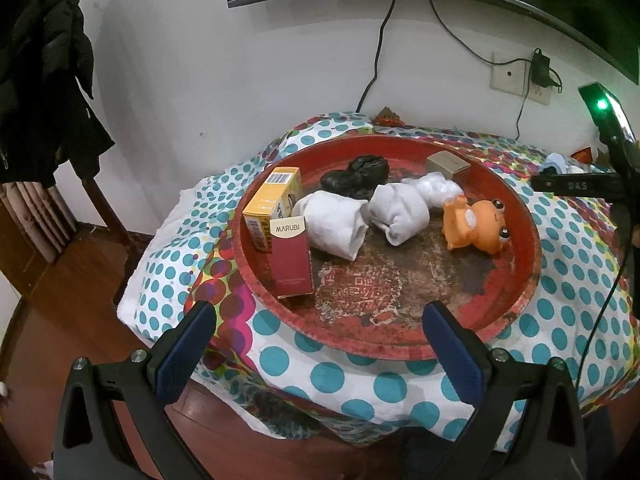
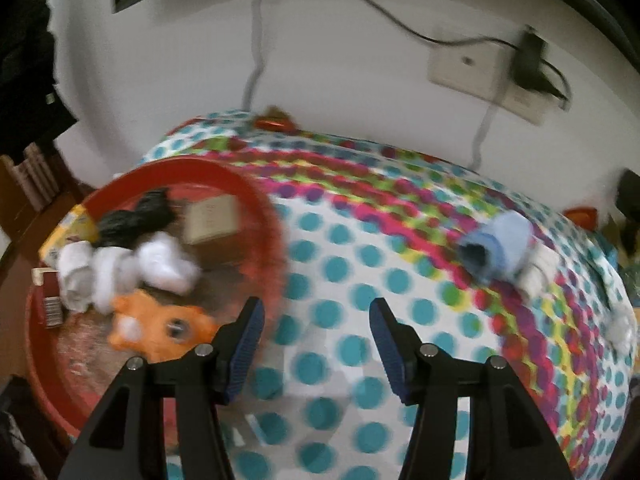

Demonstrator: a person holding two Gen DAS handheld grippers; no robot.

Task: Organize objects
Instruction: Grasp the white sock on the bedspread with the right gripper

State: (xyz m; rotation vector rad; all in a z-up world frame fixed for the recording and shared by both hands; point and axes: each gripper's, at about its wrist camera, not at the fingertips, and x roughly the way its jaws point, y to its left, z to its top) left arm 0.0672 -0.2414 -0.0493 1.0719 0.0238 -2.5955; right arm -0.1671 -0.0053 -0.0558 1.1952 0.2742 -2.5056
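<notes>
A round red tray (image 1: 400,350) sits on a polka-dot cloth (image 2: 360,256). In it lie two rolled white socks (image 1: 336,224), a black bundle (image 1: 356,178), a crumpled white bag (image 1: 436,188), an orange frog toy (image 1: 476,224), a beige box (image 1: 448,164), a yellow box (image 1: 272,204) and a red box (image 1: 292,260). My left gripper (image 1: 320,316) is open at the tray's near rim, holding nothing. My right gripper (image 2: 317,308) is open and empty over the cloth, just right of the tray (image 2: 256,192) and the frog (image 2: 160,324). A rolled blue sock (image 2: 496,248) lies farther right.
White cloth pieces (image 2: 536,272) lie by the blue sock near the cloth's right edge. A wall socket with a charger (image 2: 528,64) and hanging cables are behind. A dark jacket (image 1: 44,80) hangs at the left. The wooden floor (image 1: 80,280) shows below.
</notes>
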